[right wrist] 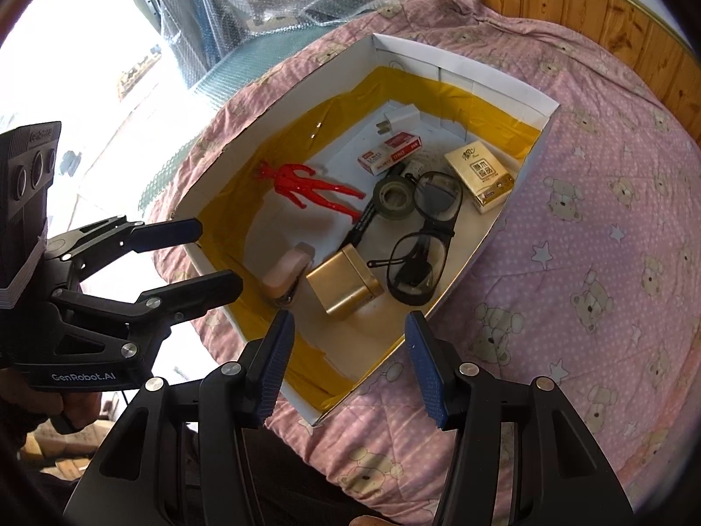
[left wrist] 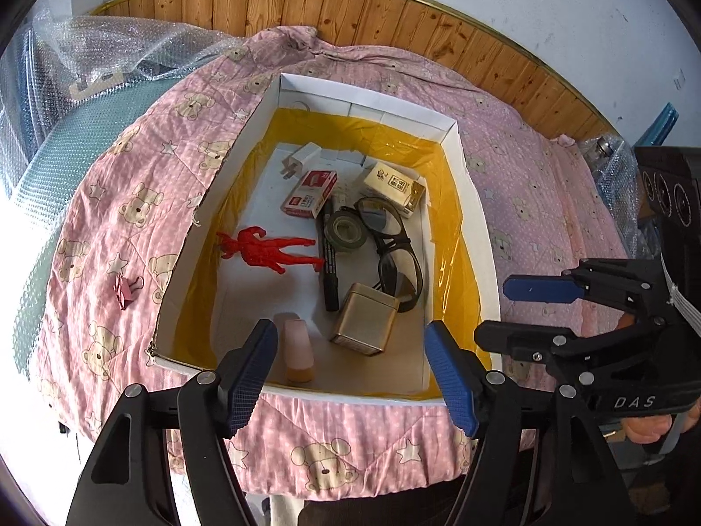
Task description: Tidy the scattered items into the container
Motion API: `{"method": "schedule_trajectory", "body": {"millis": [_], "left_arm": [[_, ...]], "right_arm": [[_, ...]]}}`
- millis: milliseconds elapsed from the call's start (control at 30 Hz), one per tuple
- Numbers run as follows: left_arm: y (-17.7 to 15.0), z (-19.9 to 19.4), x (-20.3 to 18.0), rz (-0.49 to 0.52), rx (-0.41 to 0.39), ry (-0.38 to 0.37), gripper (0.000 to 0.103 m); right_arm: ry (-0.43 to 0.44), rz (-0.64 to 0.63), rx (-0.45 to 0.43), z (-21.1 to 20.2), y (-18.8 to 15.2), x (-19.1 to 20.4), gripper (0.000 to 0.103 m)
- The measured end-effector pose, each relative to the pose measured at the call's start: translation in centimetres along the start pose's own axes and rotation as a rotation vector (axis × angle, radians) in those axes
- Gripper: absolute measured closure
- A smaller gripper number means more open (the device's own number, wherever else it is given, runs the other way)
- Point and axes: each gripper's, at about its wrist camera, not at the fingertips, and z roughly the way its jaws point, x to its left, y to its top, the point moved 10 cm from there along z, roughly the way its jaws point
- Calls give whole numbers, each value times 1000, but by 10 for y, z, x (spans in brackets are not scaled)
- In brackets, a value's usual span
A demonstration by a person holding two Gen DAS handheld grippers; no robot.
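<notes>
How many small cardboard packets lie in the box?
2: the red-and-white packet near the far end beside the white plug, the cream packet by the right wall.

Bubble wrap (left wrist: 131,44) lies beside the quilt (left wrist: 109,166) (pink, bear-printed).

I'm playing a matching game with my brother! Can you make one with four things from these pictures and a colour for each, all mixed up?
Things:
1. toy figure
2. tin
3. roll of tape
4. binder clip

Colours:
A. gold
B. pink
C. red
D. dark grey-green

Pairs: 1-C, 2-A, 3-D, 4-B. The first three lie inside the box; the binder clip lies outside it on the quilt.
</notes>
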Motion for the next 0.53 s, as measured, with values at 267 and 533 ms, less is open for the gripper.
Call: {"method": "schedule_trajectory", "body": {"millis": [267,533], "left_arm": [[-1,-2,-15,84,49,3,32],[1,-1,-19,104,58,7,32]], "right_arm": [[-7,-17,5,-5,8,-1,42],[-33,-54,2,-6,12,3,41]]}}
